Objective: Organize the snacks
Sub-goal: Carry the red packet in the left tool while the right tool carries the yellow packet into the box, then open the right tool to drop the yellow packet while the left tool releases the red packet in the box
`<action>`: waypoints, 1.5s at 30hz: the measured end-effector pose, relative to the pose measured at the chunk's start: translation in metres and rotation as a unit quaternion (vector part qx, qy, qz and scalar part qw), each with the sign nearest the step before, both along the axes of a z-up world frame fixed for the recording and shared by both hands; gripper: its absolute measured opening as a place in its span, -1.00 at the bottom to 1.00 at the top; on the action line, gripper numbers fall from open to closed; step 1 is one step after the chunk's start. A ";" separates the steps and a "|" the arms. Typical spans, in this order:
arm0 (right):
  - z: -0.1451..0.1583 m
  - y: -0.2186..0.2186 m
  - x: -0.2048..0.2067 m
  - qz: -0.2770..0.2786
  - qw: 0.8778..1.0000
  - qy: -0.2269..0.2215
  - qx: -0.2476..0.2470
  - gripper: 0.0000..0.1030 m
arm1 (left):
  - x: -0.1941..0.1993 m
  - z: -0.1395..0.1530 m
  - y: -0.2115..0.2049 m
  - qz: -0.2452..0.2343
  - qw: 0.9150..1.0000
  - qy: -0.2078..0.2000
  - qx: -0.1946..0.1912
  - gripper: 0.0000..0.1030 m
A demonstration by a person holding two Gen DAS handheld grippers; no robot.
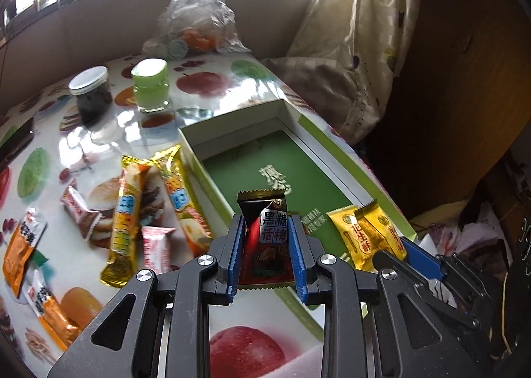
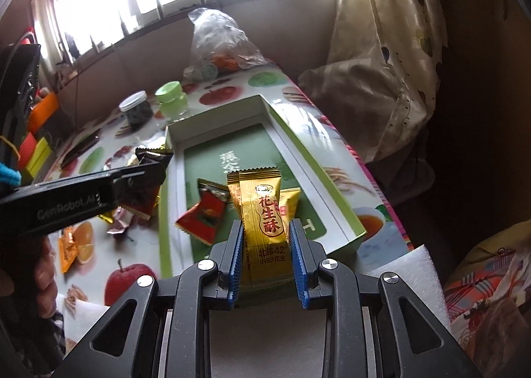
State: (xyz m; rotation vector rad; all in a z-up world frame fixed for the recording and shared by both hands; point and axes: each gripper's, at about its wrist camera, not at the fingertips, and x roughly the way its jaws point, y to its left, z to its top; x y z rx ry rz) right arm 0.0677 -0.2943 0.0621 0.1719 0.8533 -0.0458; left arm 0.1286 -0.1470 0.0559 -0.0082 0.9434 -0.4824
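Note:
My left gripper (image 1: pixel 267 223) is shut on a black-and-red candy packet (image 1: pixel 265 232), held upright over the near left corner of the open green box (image 1: pixel 232 119). My right gripper (image 2: pixel 265 228) is shut on a yellow peanut-candy packet (image 2: pixel 264 212) above the box's near end. A second yellow packet (image 2: pixel 291 200) shows just behind it; I cannot tell whether it is held too. One red-and-black packet (image 2: pixel 202 212) lies inside the box (image 2: pixel 212 120). In the right wrist view the left gripper (image 2: pixel 142 175) reaches in from the left. Several loose snack packets (image 1: pixel 127 212) lie left of the box.
A dark jar with a white lid (image 1: pixel 91 92) and a green-lidded jar (image 1: pixel 151 85) stand behind the snacks. A plastic bag with oranges (image 1: pixel 195 22) sits at the table's far end. A curtain (image 1: pixel 365 46) hangs right of the table edge. A hand (image 2: pixel 43 275) holds the left gripper.

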 end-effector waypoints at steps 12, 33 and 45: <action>-0.005 -0.008 0.010 -0.003 1.000 0.000 -0.017 -0.50 | -0.002 -0.013 -0.022 -0.020 1.000 0.015 0.012 -0.47; -0.012 -0.007 0.019 -0.005 0.999 0.008 -0.035 -0.41 | 0.000 -0.020 -0.027 -0.026 0.999 0.030 0.016 -0.41; -0.008 -0.006 0.015 -0.007 0.999 0.009 -0.045 -0.26 | -0.005 -0.015 -0.027 -0.030 0.999 0.024 0.015 -0.25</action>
